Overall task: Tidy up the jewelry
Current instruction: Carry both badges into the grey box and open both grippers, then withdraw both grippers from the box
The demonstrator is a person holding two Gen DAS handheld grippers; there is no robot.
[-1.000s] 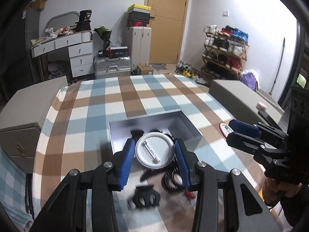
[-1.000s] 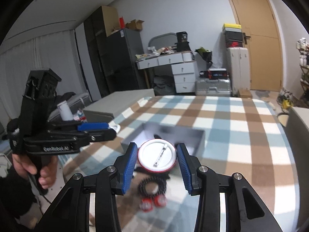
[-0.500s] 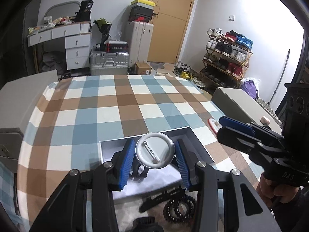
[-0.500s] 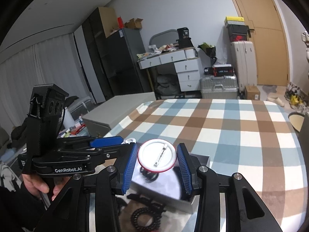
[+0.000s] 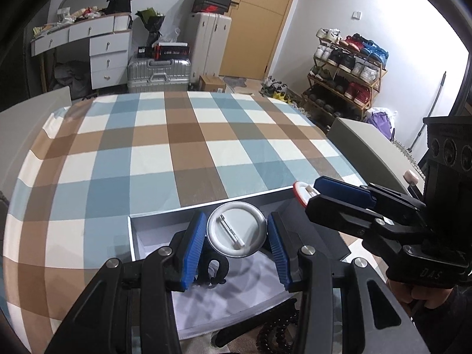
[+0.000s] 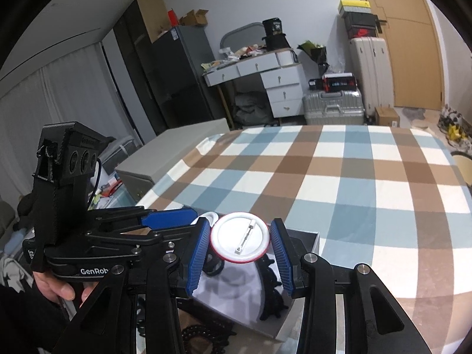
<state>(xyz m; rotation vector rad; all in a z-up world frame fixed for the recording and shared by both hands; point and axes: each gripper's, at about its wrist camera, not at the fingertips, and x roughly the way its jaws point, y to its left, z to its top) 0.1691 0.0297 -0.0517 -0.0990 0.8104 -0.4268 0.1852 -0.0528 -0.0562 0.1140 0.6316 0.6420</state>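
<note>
L gripper (image 5: 236, 246): jaws closed on silver pin badge (image 5: 235, 233), edge-gripped, pin side to cam, held above box.
R gripper (image 6: 240, 249): clamps red-rim pin badge (image 6: 239, 242) same way, also above box.
Box (image 5: 153, 221): open, grey; black hair clip (image 5: 213, 268) already inside.
Left to do: drop both badges; black bead bracelet (image 5: 273, 334) lies outside, near edge.
Table: plaid cloth (image 5: 188, 135), bare beyond box.
</note>
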